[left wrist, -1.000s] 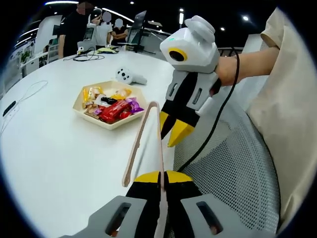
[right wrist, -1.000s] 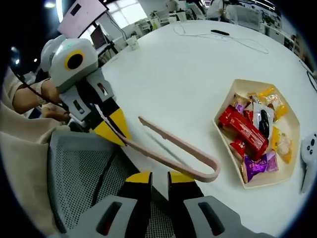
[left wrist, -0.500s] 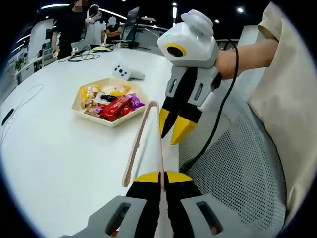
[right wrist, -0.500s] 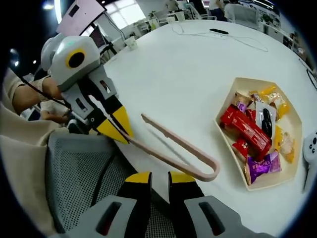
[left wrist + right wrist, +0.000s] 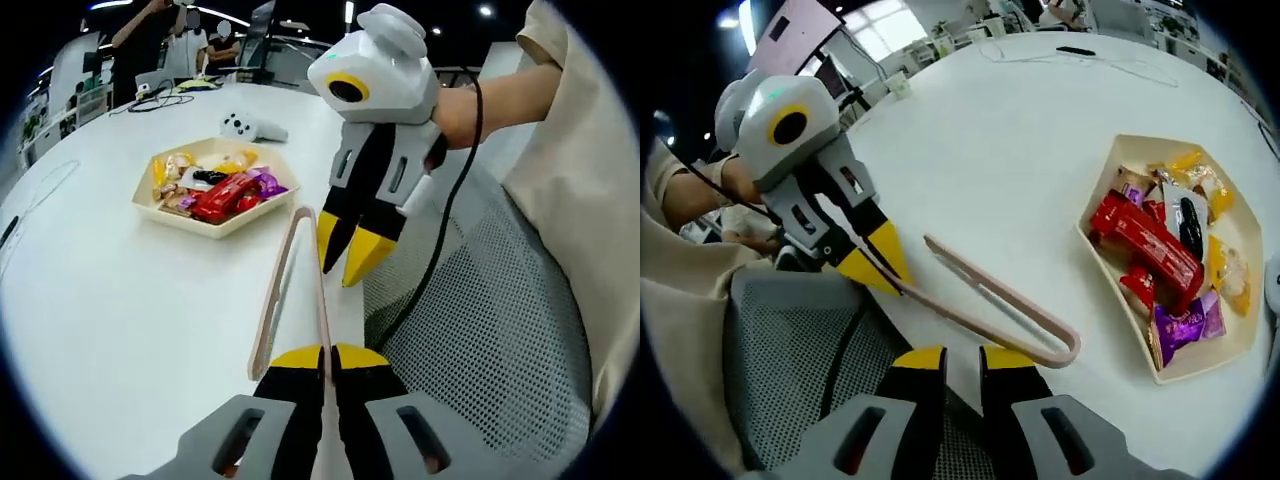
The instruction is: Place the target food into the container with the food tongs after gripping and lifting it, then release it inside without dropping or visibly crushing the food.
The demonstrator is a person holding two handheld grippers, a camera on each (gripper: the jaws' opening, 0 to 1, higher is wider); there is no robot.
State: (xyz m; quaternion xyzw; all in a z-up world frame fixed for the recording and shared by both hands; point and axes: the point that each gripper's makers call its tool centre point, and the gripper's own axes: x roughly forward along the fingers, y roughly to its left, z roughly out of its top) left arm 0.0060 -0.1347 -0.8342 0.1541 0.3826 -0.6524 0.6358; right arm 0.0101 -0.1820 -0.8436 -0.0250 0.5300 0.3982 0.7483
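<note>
Pink food tongs [image 5: 272,300] lie low over the white table [image 5: 120,300], their closed loop end pointing away from me. My left gripper [image 5: 325,355] is shut on one arm of the tongs near its free end; the other arm spreads out to the left. In the right gripper view the tongs [image 5: 990,287] run from the left gripper [image 5: 880,270] to a loop just right of my right gripper [image 5: 962,358]. The right gripper [image 5: 345,255] hangs beside the loop, jaws slightly apart, holding nothing. A beige hexagonal tray [image 5: 150,208] holds several wrapped snacks.
A grey mesh chair [image 5: 480,330] sits at the table edge under both grippers. A white controller [image 5: 245,127] lies beyond the tray. Thin cables [image 5: 1080,62] trail across the far table. People stand at desks [image 5: 150,30] in the background.
Both views have shifted a little with the hands. The left gripper still holds the tongs, and the right gripper stays beside the loop end.
</note>
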